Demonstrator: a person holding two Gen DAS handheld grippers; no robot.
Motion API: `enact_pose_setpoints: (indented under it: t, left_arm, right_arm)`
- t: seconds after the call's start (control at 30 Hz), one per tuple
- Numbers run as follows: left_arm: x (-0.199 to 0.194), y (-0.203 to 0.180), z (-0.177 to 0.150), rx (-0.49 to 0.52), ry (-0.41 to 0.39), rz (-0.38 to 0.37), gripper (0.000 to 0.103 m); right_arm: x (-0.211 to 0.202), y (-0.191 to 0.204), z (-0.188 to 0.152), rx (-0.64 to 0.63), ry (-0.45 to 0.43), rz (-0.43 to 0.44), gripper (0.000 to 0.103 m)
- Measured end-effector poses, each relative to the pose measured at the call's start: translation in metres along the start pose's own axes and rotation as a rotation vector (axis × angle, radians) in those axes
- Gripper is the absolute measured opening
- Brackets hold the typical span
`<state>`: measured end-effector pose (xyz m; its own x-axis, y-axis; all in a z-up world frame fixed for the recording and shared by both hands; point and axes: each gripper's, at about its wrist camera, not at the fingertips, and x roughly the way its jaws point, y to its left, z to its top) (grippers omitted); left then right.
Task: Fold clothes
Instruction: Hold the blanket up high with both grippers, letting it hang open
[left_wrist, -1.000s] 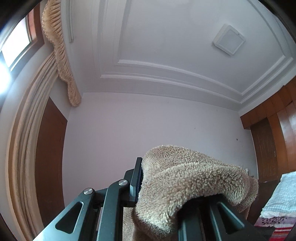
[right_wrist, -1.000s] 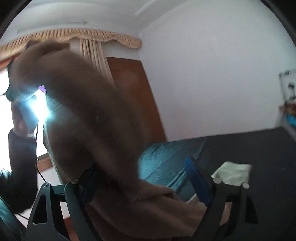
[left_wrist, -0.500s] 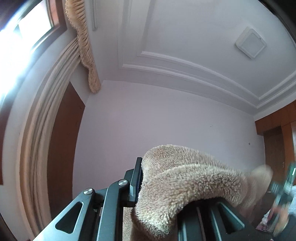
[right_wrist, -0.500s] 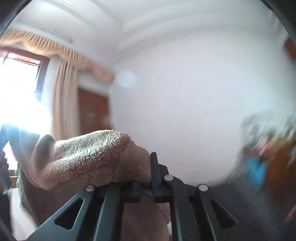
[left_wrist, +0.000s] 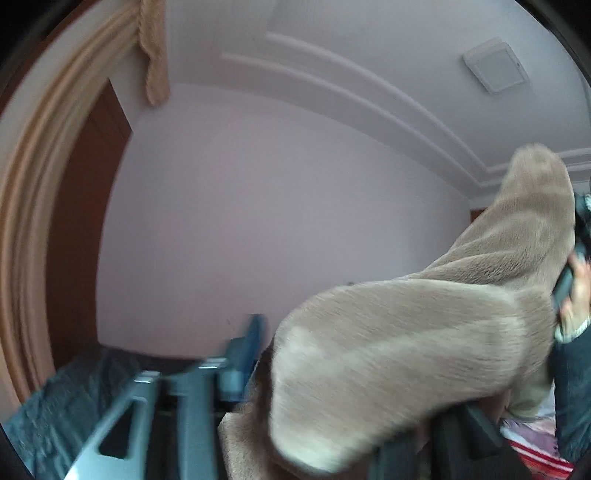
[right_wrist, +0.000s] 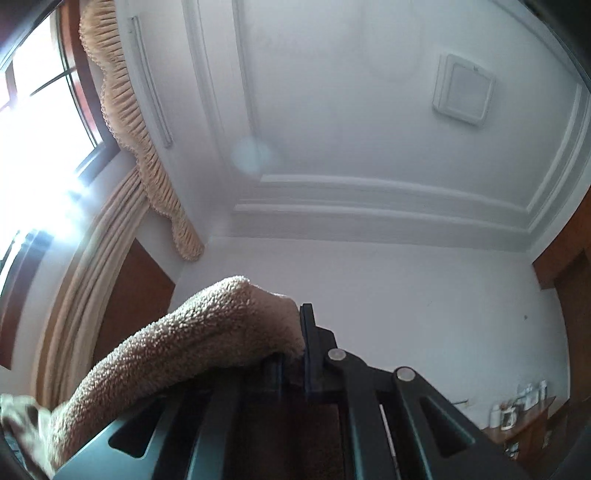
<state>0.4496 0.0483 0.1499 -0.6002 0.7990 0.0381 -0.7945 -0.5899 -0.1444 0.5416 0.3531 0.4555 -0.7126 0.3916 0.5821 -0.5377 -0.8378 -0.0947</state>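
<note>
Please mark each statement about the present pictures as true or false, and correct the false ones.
1. The right gripper has its jaws closed on the tan fleece garment. True.
2. The right wrist camera looks down at a table. False: it looks up at the ceiling light and the curtain.
3. The garment is blue denim. False: it is tan fleece.
4. In the left wrist view, the garment drapes over the left gripper. True.
5. A hand shows at the right edge of the left wrist view. True.
</note>
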Motion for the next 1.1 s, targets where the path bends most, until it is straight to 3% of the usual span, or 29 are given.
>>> enact_pose_setpoints:
  t: [0.03,0.23,0.37,0.4,0.43,0.5,0.57,0.6,0.8,0.97,1.1]
  left_arm:
    - [0.004,-0.004,-0.01,-0.002,0.021,-0.022,0.082]
    - [0.028,-0.03,-0.068,-0.012,0.148,-0.156,0.083]
    - [0.043,-0.046,-0.103,-0.047,0.214,-0.251,0.083]
    - [0.047,-0.048,-0.108,-0.076,0.231,-0.281,0.075]
    - [0.051,-0.049,-0.11,-0.106,0.242,-0.299,0.052]
    - [0.057,-0.051,-0.114,-0.166,0.264,-0.333,0.029]
    - [0.054,-0.048,-0.111,-0.204,0.241,-0.311,0.017]
    - [0.052,-0.044,-0.107,-0.224,0.224,-0.297,0.017]
    - [-0.029,-0.022,-0.032,-0.196,-0.179,-0.042,0.017]
    - [-0.11,-0.041,0.026,-0.117,-0.516,0.052,0.017]
    - [-0.16,-0.064,0.047,-0.025,-0.698,0.104,0.017]
  right_arm:
    - [0.004,0.003,0.003,-0.001,-0.004,-0.005,0.009]
    - [0.027,0.025,0.033,-0.024,-0.028,-0.007,0.009]
    - [0.003,0.029,0.036,-0.073,-0.044,0.011,0.009]
    - [0.0,0.03,0.036,-0.082,-0.049,0.014,0.009]
    - [-0.004,0.029,0.035,-0.087,-0.053,0.015,0.009]
    - [-0.012,0.026,0.034,-0.094,-0.06,0.006,0.009]
    - [-0.015,0.022,0.031,-0.091,-0.055,-0.012,0.009]
    - [-0.013,0.021,0.031,-0.088,-0.054,-0.025,0.009]
    - [-0.038,-0.016,0.021,-0.05,-0.11,-0.161,0.009]
    - [-0.052,-0.031,0.017,-0.041,-0.133,-0.195,0.009]
    - [-0.064,-0.02,0.023,-0.105,-0.187,-0.212,0.01]
